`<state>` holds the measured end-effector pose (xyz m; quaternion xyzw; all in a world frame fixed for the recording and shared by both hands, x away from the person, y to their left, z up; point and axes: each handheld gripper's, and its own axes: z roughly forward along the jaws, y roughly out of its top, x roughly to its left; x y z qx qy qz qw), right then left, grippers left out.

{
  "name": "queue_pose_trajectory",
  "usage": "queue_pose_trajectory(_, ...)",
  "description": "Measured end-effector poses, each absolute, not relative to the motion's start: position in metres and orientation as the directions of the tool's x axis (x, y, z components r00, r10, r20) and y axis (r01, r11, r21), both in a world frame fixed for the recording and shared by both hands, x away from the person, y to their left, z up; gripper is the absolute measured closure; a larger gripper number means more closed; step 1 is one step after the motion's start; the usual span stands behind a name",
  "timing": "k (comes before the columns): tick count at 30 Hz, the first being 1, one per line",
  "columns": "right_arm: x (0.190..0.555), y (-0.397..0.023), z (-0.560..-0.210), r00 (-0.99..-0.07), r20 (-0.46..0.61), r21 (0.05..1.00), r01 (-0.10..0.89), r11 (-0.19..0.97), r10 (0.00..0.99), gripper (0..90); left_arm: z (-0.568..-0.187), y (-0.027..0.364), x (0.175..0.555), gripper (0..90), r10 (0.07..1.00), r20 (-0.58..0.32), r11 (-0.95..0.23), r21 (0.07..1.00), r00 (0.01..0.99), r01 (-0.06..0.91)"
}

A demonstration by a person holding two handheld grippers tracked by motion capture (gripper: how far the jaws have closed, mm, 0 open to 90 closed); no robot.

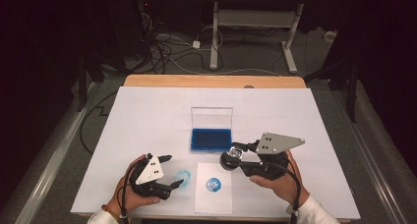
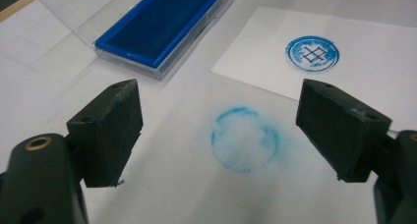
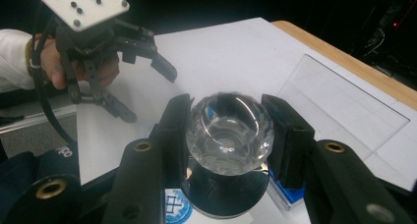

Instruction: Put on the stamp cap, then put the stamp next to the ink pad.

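Black jaws of your right gripper (image 3: 228, 135) are clamped on the stamp (image 3: 229, 133) by its faceted clear knob, holding it in the air between the ink pad (image 1: 211, 139) and the paper slip (image 1: 214, 200). That knob looks like glass or acrylic: stiff, smooth, likely slippery and probably chippable — keep the pads on the widest facets, square across, and don't twist. With the dark round base below, the weight probably sits low; it should hang steady if you keep it upright.

Left gripper (image 1: 167, 171) has jaws spread wide with nothing between them, low over a smeared blue ring (image 2: 244, 139) printed straight on the sheet (image 1: 147, 116). Slip already carries one clean print (image 2: 312, 52).

Ink pad lies open, its clear lid (image 1: 212, 118) standing up behind — light, it'll probably slide if knocked.

Surface: white sheet over a wood table (image 1: 211, 80), flat and slick. Room is dark, cables (image 1: 167, 49) on the floor, another table frame (image 1: 255, 22) behind.
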<state>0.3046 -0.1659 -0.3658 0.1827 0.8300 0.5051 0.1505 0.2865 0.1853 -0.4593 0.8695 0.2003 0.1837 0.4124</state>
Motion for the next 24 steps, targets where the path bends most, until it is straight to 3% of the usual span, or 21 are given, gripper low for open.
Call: queue_pose_trajectory(24, 0.319, -0.181, -0.367, -0.849, -0.081, 0.884, 0.18, 0.431, 0.522, 57.5, -0.467, 0.218, 0.279, 17.2, 0.556, 0.141, -0.578, 0.773, 0.819, 0.259)
